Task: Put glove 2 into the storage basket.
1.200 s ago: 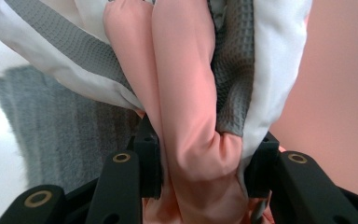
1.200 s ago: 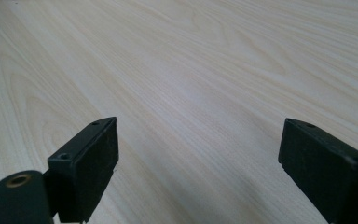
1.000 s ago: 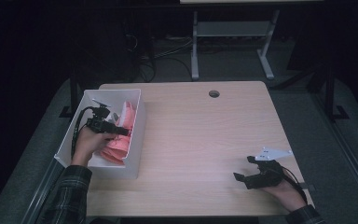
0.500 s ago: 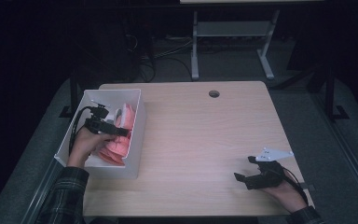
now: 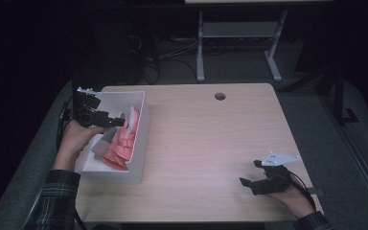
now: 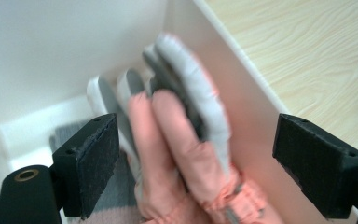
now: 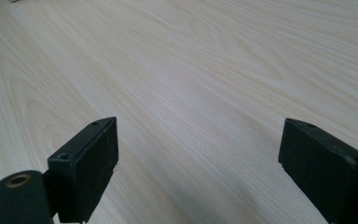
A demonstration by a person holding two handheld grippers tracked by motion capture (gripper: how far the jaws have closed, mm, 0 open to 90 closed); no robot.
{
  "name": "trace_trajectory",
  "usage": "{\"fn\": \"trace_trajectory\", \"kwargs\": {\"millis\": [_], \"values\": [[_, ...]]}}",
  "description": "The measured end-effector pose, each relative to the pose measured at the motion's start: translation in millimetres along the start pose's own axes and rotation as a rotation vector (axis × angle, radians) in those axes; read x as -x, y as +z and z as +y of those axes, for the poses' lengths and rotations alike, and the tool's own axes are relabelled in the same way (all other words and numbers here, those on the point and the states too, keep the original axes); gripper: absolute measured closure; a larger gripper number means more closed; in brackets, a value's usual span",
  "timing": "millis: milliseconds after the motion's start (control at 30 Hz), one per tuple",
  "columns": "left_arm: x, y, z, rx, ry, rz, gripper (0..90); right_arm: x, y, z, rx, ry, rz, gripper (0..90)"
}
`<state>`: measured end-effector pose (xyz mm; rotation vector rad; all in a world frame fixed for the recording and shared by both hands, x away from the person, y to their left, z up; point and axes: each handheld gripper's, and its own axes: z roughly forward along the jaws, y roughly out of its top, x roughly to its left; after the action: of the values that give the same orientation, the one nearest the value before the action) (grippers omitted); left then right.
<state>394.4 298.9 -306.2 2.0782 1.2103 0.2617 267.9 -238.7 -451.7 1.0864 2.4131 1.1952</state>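
Wooden table (image 5: pixel 211 143) seen from above, w/ a white bin (image 5: pixel 141 139) at its left edge. Bin holds pink and grey gloves (image 5: pixel 122 141), piled vs. the right wall. Left gripper (image 5: pixel 117 121) hovers over the bin; its jaws have just been opening and now stand wide apart, w/ the glove fingers (image 6: pixel 186 135) between them but not pinched. Right gripper (image 5: pixel 249 173) rests low near the table's right front corner, well apart from the bin, jaws wide apart over bare wood, nothing between them.
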Motion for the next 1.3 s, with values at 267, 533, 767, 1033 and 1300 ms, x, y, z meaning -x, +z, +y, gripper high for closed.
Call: {"fn": "trace_trajectory", "kwargs": {"millis": [267,533,767,1033,1300], "values": [[39.4,-9.5,18.5,0.064,0.089,-0.054,14.3,-1.5,0.5,0.7,-0.001,0.002,0.002,11.6],[78.4,2.4,29.3,0.071,0.157,-0.113,14.4,-1.2,0.1,0.5,-0.002,0.001,0.002,11.6],[118.0,22.8,25.0,0.071,0.211,-0.163,14.4,-1.8,0.6,0.5,-0.001,0.0,0.004,11.5],[153.5,51.7,10.5,0.053,0.259,-0.193,14.4,-1.9,0.2,0.4,-0.002,-0.006,0.002,11.5],[178.5,85.3,-13.3,0.03,0.318,-0.227,14.4,-2.0,1.0,0.1,-0.006,-0.008,0.0,11.5]]}}
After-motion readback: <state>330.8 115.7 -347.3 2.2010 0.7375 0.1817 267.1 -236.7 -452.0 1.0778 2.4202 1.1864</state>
